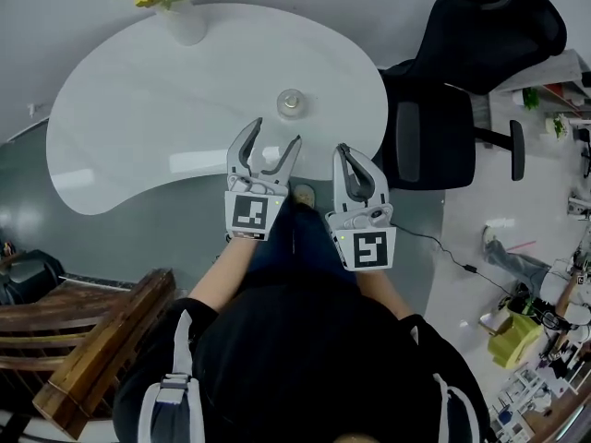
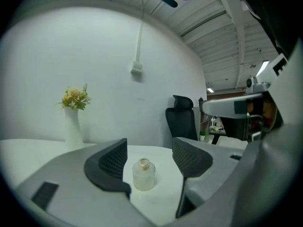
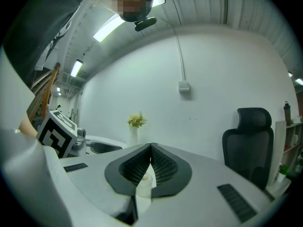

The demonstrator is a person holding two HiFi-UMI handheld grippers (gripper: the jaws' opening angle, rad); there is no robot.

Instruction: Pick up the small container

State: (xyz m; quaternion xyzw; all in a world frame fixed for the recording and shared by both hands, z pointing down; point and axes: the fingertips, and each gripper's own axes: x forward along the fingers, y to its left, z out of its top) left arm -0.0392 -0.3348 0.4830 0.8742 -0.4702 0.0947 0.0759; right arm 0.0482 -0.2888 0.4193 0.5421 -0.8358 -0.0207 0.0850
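Observation:
The small container, a frosted glass bottle with a gold cap, stands upright on the white table. My left gripper is open just short of it, with its jaws pointing at the bottle. In the left gripper view the container stands beyond the dark pads, framed by the gap and touched by neither. My right gripper is shut with nothing in it, near the table's front edge. In the right gripper view its jaws meet at the tips, and the container shows below them.
A white vase with yellow flowers stands at the table's far edge. A black office chair is at the table's right end. A dark wooden piece of furniture is at the lower left. A cable runs over the floor.

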